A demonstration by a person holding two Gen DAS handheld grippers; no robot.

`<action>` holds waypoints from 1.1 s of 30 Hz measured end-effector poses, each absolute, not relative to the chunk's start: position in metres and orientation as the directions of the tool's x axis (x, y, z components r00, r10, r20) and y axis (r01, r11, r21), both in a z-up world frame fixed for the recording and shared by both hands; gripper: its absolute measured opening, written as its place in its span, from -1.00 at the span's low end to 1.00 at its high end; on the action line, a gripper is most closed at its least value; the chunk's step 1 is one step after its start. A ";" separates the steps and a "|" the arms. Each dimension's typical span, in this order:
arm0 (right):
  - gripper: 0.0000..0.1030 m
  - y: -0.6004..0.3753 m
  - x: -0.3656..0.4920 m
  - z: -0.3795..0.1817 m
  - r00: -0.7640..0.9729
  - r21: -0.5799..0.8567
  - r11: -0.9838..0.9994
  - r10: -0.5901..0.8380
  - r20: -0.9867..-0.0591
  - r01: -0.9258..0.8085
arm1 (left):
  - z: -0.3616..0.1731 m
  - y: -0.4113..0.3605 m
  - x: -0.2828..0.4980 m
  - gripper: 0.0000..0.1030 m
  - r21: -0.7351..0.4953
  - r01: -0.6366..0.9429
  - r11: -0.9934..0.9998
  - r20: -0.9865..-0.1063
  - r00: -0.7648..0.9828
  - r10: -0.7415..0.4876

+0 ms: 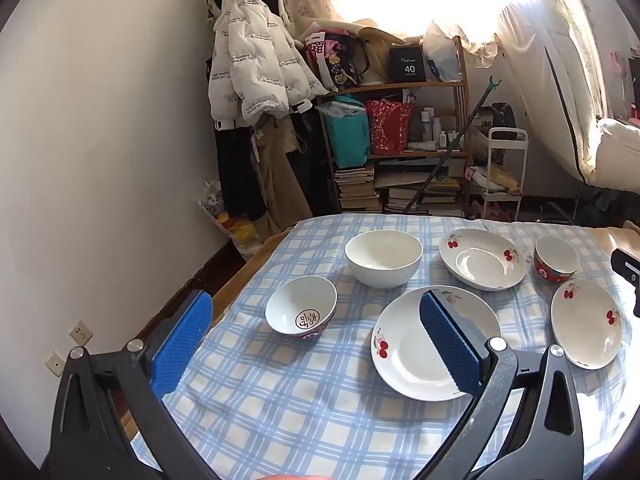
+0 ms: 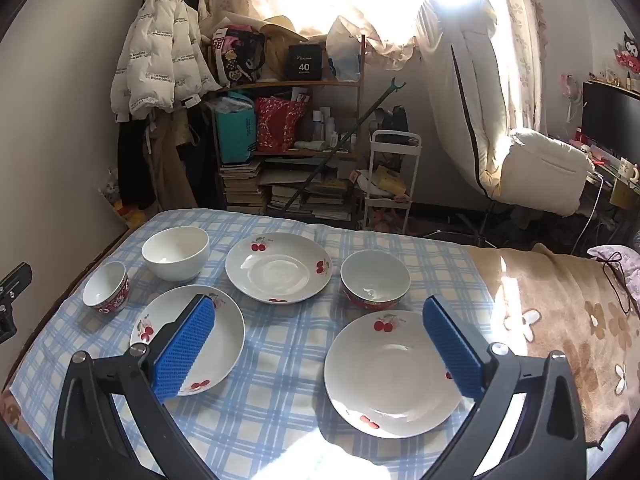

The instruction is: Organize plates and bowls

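Three white cherry-pattern plates and three bowls lie apart on a blue checked cloth (image 1: 280, 420). In the left wrist view: a near plate (image 1: 400, 356), a far plate (image 1: 482, 259), a right plate (image 1: 586, 324), a plain white bowl (image 1: 383, 258), a small red-sided bowl with a seal mark (image 1: 301, 311) and a red bowl (image 1: 556, 260). My left gripper (image 1: 316, 316) is open and empty above the cloth. My right gripper (image 2: 318, 320) is open and empty, hovering between the left plate (image 2: 224, 344) and the near plate (image 2: 390, 374). The far plate (image 2: 279, 267), white bowl (image 2: 176, 254), red bowl (image 2: 375, 280) and small bowl (image 2: 106, 286) lie beyond.
The cloth (image 2: 280, 400) covers a bed with a brown flowered blanket (image 2: 560, 320) on the right. A white wall (image 1: 100, 160) runs along the left. A cluttered shelf (image 1: 400, 140), hanging jacket (image 1: 256, 64) and white cart (image 2: 392, 176) stand behind.
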State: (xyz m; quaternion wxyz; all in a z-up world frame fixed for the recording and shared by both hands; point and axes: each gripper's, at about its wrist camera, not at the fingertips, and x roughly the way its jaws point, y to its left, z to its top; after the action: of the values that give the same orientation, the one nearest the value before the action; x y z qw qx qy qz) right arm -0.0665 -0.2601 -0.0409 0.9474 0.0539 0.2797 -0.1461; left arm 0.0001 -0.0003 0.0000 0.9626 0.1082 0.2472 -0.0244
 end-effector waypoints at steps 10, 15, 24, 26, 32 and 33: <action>1.00 -0.260 -0.066 -0.040 0.801 0.010 0.952 -0.253 -0.543 0.307 | 0.001 -0.003 0.000 0.98 0.196 0.111 0.974 -0.486 0.874 -0.002; 1.00 -0.260 -0.067 -0.039 0.802 0.015 0.951 -0.252 -0.541 0.309 | 0.000 -0.006 -0.001 0.98 0.194 0.110 0.975 -0.489 0.872 -0.001; 1.00 -0.260 -0.066 -0.038 0.804 0.018 0.952 -0.249 -0.539 0.307 | -0.003 -0.003 0.000 0.98 0.196 0.109 0.975 -0.488 0.873 0.000; 1.00 -0.260 -0.067 -0.038 0.805 0.017 0.952 -0.249 -0.539 0.307 | -0.003 -0.002 0.000 0.98 0.194 0.110 0.975 -0.489 0.872 -0.001; 1.00 -0.260 -0.066 -0.039 0.805 0.018 0.951 -0.250 -0.539 0.308 | -0.003 -0.001 0.001 0.98 0.195 0.112 0.974 -0.489 0.873 -0.002; 1.00 -0.260 -0.066 -0.039 0.805 0.020 0.951 -0.249 -0.539 0.308 | -0.002 -0.001 0.001 0.98 0.195 0.112 0.974 -0.488 0.873 -0.003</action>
State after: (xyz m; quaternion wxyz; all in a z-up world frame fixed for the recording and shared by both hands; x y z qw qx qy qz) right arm -0.0663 -0.2599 -0.0391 0.9484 0.0532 0.2760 -0.1466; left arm 0.0007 -0.0007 -0.0025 0.9615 0.1090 0.2503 -0.0299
